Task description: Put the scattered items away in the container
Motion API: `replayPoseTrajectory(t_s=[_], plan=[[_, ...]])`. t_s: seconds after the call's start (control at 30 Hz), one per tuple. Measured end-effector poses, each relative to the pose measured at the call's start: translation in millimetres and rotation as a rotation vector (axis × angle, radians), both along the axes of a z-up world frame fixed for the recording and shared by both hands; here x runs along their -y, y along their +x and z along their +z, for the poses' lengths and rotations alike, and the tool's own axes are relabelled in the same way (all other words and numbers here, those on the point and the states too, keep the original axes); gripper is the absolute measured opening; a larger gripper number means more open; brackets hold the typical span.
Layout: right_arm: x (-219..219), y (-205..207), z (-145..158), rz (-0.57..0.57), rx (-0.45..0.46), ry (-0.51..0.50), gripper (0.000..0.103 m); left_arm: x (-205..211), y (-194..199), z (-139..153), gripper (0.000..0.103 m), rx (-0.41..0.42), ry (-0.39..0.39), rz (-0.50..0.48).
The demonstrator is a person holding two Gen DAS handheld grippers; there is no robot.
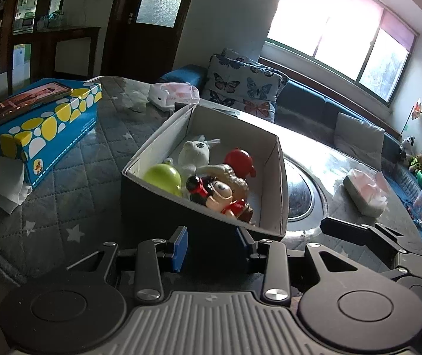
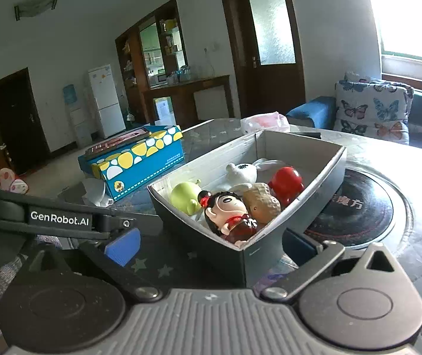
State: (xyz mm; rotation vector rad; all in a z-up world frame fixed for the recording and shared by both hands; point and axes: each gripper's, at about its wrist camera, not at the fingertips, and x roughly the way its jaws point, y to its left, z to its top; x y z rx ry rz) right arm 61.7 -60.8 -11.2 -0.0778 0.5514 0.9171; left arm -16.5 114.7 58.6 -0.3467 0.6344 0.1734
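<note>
The container (image 2: 293, 236), a dark box with a pale inside, sits on the quilted, star-printed cloth (image 1: 63, 177) of a table, its near corner pointing at both cameras. Inside lie a green round toy (image 2: 184, 198), a black-haired doll in red (image 2: 228, 216), a tan figure (image 2: 262, 205), a red figure (image 2: 286, 183) and a white plush (image 2: 240, 174), all below the rim.

In the right wrist view, open cloth runs along the box's flank from 7 to 9 o'clock. At 10 o'clock, well apart, stands a blue tissue box with yellow and white spots (image 2: 140, 159), a phone (image 2: 119, 143) lying flat on top and crumpled tissue (image 2: 95, 190) at its near end. At 3 o'clock a dark round disc (image 2: 364, 207) is set into the tabletop, just beside the container's right wall. Beyond the far rim, at 12 o'clock, lies a pale plastic bag (image 2: 267, 121).

In the left wrist view, a tissue pack (image 1: 364, 192) rests at 3 o'clock of the box, past the disc. The room behind holds a blue sofa with a butterfly cushion (image 1: 246, 85), a bright window (image 1: 338, 32) and dark wooden doors (image 2: 267, 41).

The left gripper (image 1: 211, 244) hangs at the box's near corner, blue pads partly apart, holding nothing; whether a pad touches the wall is unclear. The right gripper (image 2: 211, 242) is spread fully wide and empty, its fingers straddling the near corner.
</note>
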Motion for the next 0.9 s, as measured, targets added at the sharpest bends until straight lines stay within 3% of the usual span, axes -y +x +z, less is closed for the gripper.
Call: replayPoseTrajectory(t_s=[0.4, 0.9], plan=[[0.6, -22.4, -10.9, -0.016, 0.042, -0.026, 0.103, 6.7, -14.8, -6.1, 0.040, -0.014, 0.073, 0.015], [-1.5, -23.3, -24.8, -0.039, 0.001, -0.050, 0.103, 5.7, -16.4, -25.2, 0.040, -0.086, 0.128, 0.042]])
